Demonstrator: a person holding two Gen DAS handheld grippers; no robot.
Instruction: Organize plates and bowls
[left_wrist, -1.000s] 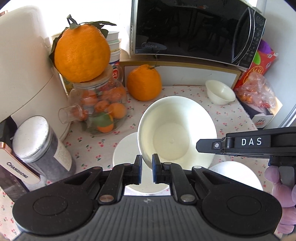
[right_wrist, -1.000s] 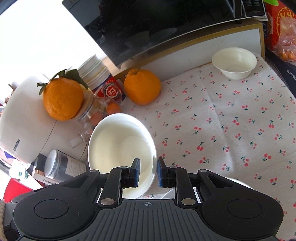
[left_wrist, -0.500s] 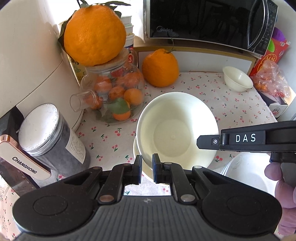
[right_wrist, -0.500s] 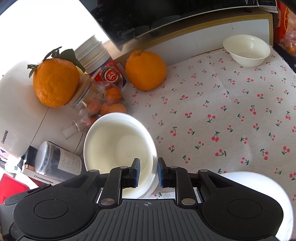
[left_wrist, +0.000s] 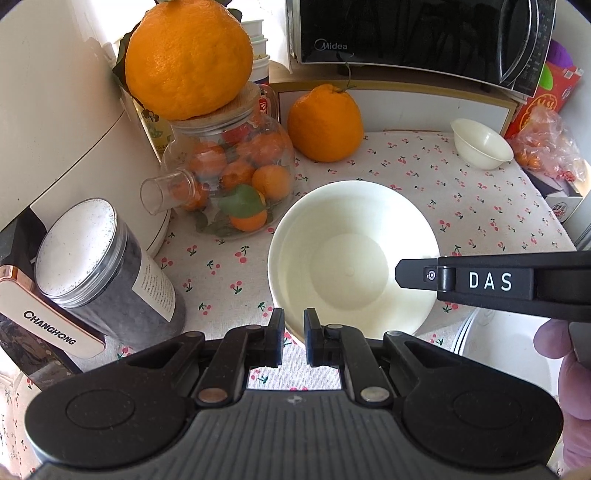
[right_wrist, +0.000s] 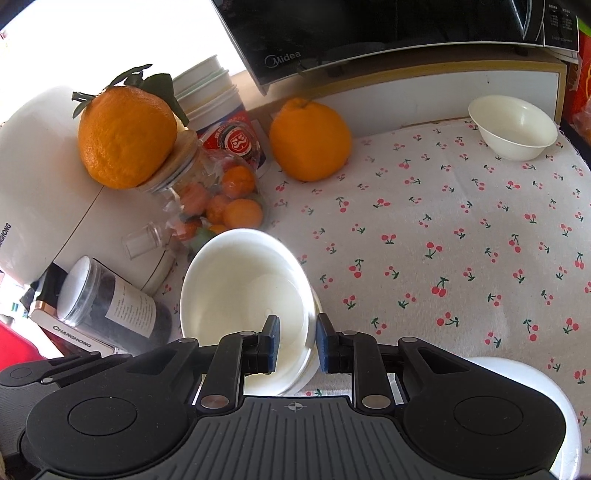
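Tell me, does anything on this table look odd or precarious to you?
Yes: a large orange is perched on the lid of the glass jar of small oranges at the left, where it could roll off. Otherwise, both grippers pinch opposite rims of the big white bowl, and nothing looks spilled or broken.

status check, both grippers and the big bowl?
Both grippers shut on large white bowl rim. Small bowl far right. Glass jar close beside.
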